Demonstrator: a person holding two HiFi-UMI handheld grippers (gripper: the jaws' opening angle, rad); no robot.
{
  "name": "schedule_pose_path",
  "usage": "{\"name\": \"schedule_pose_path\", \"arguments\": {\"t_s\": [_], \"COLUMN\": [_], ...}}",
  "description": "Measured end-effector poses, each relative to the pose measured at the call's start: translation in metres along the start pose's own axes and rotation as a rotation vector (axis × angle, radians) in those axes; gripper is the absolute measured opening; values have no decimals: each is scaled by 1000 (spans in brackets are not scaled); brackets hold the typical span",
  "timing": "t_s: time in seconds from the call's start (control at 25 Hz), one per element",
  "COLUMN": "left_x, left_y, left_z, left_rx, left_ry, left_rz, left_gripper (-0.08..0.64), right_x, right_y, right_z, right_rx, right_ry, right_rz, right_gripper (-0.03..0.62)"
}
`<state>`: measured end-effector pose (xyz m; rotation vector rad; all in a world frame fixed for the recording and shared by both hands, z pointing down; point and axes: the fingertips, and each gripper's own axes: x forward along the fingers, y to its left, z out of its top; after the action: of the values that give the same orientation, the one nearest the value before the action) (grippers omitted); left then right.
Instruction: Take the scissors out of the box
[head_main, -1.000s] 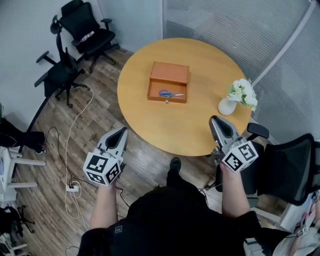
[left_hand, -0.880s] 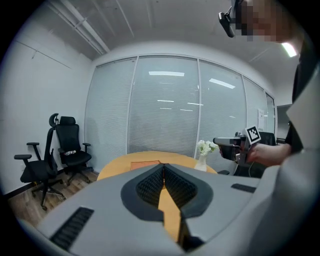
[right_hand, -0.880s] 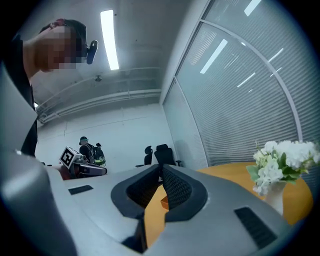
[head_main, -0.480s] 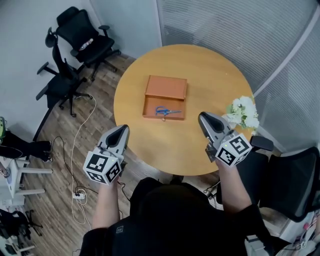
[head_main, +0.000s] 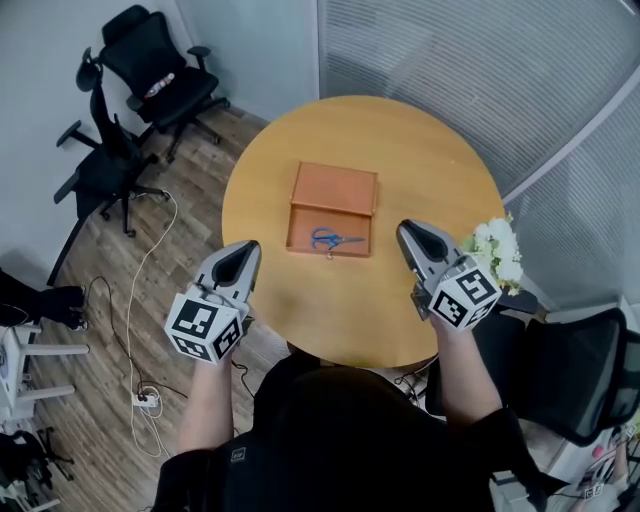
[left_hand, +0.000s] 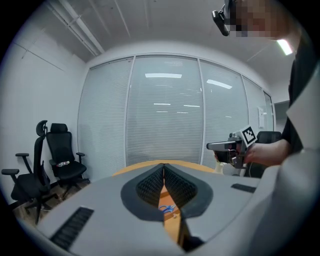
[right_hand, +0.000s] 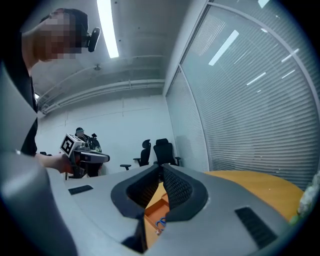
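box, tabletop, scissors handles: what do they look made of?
Box: matte orange-brown, flat even colour; wood or leatherette, can't tell which.
Table: wood or wood-look laminate; smooth, uniform light tan top.
Scissors: blue handles, probably plastic; blades too small to judge.

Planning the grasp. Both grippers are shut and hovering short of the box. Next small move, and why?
Probably open the right gripper: its jaws are together and empty, while the scissors lie untouched in the open box ahead of it.
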<state>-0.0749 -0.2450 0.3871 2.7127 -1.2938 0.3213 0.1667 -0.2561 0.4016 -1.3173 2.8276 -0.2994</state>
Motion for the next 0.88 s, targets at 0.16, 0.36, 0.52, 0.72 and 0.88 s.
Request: {"name": "schedule_pose_path", "arguments": {"t_s": [0.16, 0.36, 0.52, 0.72, 0.88], "left_x": [12, 26, 36, 57, 62], "left_y": [30, 51, 58, 58, 67], "left_z": [0, -6, -14, -34, -34], "left_rx": [9, -13, -34, -55, -91], "left_ry": [-2, -11, 3, 37, 32], "left_rz": [-29, -69, -111, -117, -104], "left_gripper": [14, 14, 14, 14, 14], "right_x": [33, 63, 85, 97, 121], "right_y": [-1, -1, 4, -1, 8], "right_z": [-3, -13, -21, -37, -49], "right_rx": [-36, -61, -75, -101, -139], "right_ry": [52, 117, 173, 212, 285], "right_rz": [-18, -35, -30, 2, 43], "right_gripper": [40, 40, 40, 40, 41]}}
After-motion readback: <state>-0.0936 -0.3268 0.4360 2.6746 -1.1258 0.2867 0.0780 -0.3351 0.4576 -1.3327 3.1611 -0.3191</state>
